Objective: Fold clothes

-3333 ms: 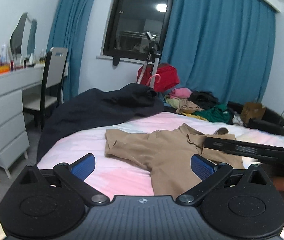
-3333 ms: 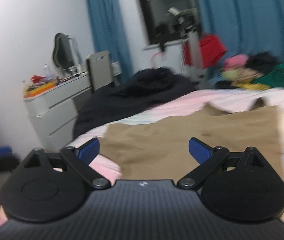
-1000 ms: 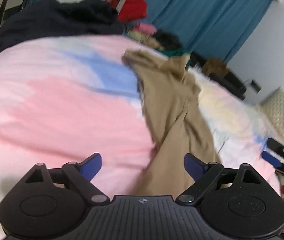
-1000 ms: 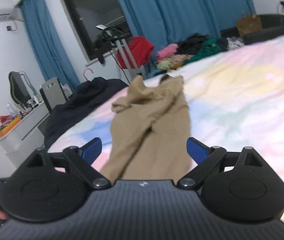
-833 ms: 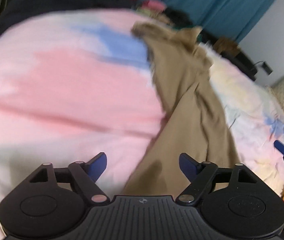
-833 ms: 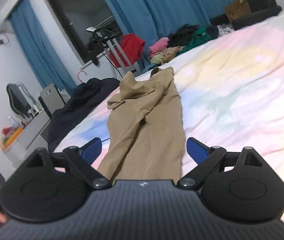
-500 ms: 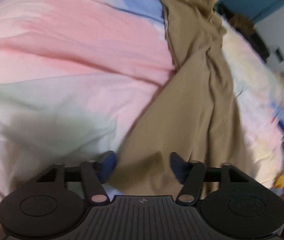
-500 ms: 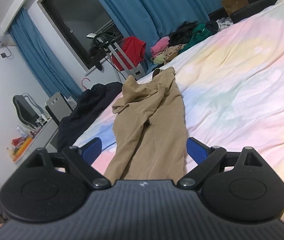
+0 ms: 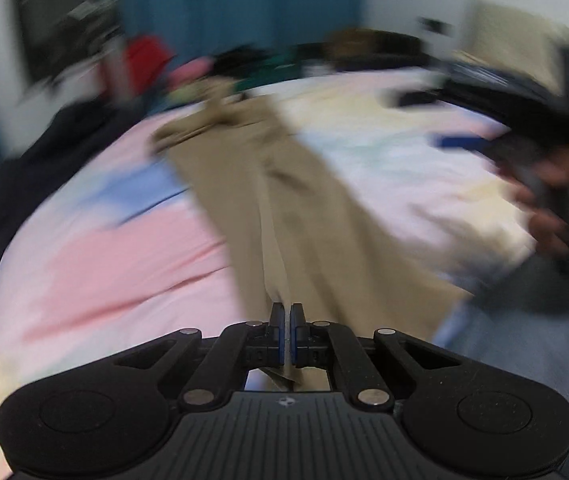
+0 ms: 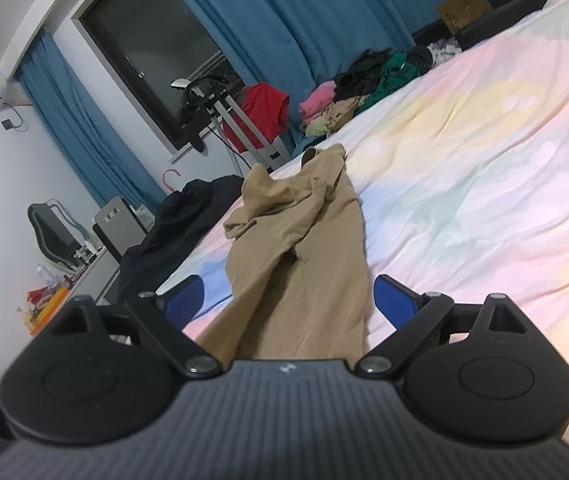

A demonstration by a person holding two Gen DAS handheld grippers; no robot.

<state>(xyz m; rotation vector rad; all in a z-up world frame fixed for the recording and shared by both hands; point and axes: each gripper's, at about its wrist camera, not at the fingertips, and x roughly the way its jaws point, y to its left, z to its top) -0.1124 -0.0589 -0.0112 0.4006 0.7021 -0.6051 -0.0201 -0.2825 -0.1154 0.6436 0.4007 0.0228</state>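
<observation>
Tan garment (image 10: 296,248) lies lengthwise on the bed (image 10: 484,168), a long narrow strip running from the near edge toward the far edge; the far end is bunched and rumpled, with a collar or folded flap standing up, and the near stretch is flatter with one long crease down the middle. In the blurred left wrist view the same garment (image 9: 284,200) reaches right to the left gripper (image 9: 286,330), whose blue pads are pressed together with a thin edge of the tan cloth pinched between them. Right gripper (image 10: 288,300) hovers over the near end of the garment, its blue pads wide apart and not touching the cloth. A hand (image 9: 552,200) holding that gripper shows at the right of the left wrist view. The bedsheet is pastel: pink, blue, yellow, pale green. A dark garment (image 10: 180,220) is heaped at the bed's far left corner. Beyond the far edge: a pile of clothes (image 10: 348,96) in pink, green and black, a red cloth (image 10: 264,108) on a stand, blue curtains (image 10: 304,12), a dark window (image 10: 156,48). A chair (image 10: 114,228) and a cluttered dresser stand at the left. Nothing lies on the garment itself.
</observation>
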